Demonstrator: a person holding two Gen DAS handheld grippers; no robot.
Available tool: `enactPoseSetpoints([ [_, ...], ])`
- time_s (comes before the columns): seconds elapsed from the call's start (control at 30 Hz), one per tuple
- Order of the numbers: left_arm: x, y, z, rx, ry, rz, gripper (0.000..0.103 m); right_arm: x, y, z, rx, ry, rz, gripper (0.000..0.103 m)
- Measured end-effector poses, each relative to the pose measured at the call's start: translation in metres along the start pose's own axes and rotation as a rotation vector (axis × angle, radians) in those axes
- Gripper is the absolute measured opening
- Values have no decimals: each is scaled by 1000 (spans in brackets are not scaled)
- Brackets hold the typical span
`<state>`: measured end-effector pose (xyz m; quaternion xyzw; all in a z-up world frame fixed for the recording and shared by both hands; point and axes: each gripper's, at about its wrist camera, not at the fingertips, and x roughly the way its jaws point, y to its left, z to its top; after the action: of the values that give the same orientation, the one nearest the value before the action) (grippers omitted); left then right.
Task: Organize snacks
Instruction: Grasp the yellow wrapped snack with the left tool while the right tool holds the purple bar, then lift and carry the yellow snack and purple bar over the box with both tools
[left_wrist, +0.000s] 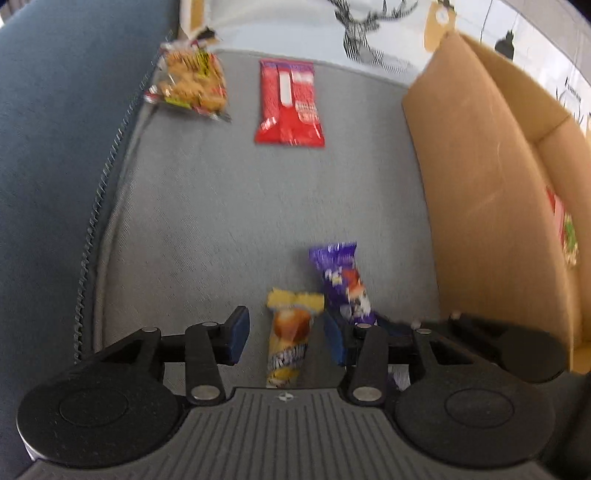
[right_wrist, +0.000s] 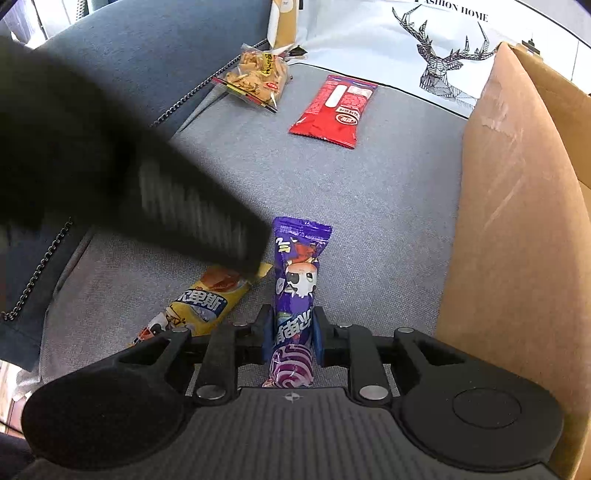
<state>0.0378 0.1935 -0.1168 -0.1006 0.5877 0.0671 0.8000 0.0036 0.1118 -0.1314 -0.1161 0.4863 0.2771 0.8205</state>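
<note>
On the grey sofa cushion (left_wrist: 221, 221) lies a yellow snack bar (left_wrist: 290, 332) between the fingers of my left gripper (left_wrist: 286, 338). That gripper stands open, its blue pads clear of the wrapper. Just to the right lies a purple snack bar (left_wrist: 343, 284). In the right wrist view my right gripper (right_wrist: 293, 332) is shut on the purple snack bar (right_wrist: 299, 266), pads pressing both sides of its lower half. The left gripper (right_wrist: 247, 254) shows there as a dark blur over the top end of the yellow snack bar (right_wrist: 199, 302).
A red packet (left_wrist: 290, 103) and a clear bag of crackers (left_wrist: 190, 85) lie at the cushion's far end. A tall open cardboard box (left_wrist: 472, 184) stands along the right side, something red inside it. A dark blue sofa arm (left_wrist: 55, 147) rises on the left.
</note>
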Motion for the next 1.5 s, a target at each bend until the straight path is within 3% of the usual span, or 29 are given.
enactPoseSetpoints([
  [0.07, 5, 5, -3, -13, 15, -3, 24, 0, 0, 0, 0, -3, -5, 22],
  [0.27, -2, 1, 1, 25, -36, 8, 23, -1, -2, 1, 5, -17, -11, 18],
  [0.43, -15, 28, 18, -149, -147, 37, 23, -6, -4, 4, 32, -40, -7, 18],
  [0.57, 0, 32, 18, -189, -86, 25, 24, 0, -6, 8, 49, -17, -16, 22],
  [0.77, 17, 26, 19, -140, -26, 33, 26, 3, -2, 13, 45, -18, -27, 22],
  [0.87, 18, 22, 13, -120, -22, 39, 14, -1, -1, 10, 34, -23, -29, 22],
  [1.03, -4, 23, 21, -139, -157, 49, 11, -17, -4, 10, 53, -80, -27, 17],
  [1.33, -68, 21, 35, -218, -450, -23, 11, -103, -11, 33, 89, -350, 10, 17],
  [1.5, -84, 16, 42, -263, -546, -76, 11, -145, -24, 34, 77, -496, -14, 17],
])
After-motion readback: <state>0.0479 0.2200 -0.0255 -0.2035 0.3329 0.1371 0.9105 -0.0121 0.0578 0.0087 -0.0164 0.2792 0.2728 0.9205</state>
